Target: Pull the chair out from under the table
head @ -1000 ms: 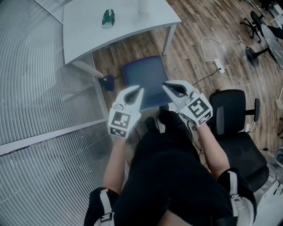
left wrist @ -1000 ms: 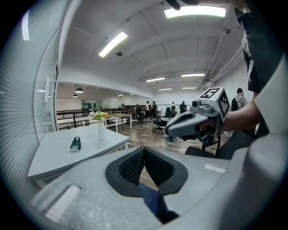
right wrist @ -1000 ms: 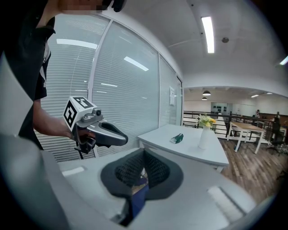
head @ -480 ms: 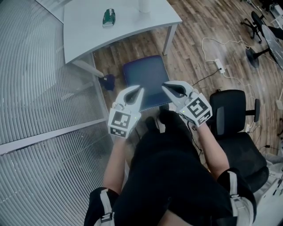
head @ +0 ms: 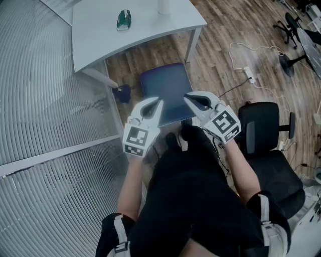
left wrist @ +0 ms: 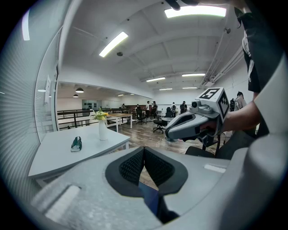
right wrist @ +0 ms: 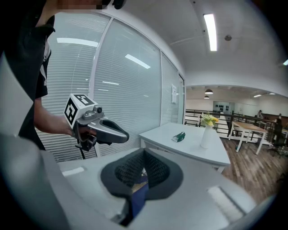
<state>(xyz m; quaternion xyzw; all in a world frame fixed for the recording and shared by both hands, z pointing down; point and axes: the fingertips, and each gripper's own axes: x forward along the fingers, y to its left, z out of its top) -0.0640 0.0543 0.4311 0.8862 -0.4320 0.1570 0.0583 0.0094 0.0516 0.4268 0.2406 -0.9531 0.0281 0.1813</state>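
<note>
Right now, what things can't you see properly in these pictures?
- Chair: in the head view, its legs are hidden beneath its own blue seat.
- Vase: in the head view, it is cut off by the top edge.
- Green thing on the table: too small in every view to name.
- Far people: in the left gripper view, too tiny to make out.

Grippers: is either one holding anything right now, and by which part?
Nothing is held. The left gripper and the right gripper are both shut with empty jaws, poised over the blue chair seat.
</note>
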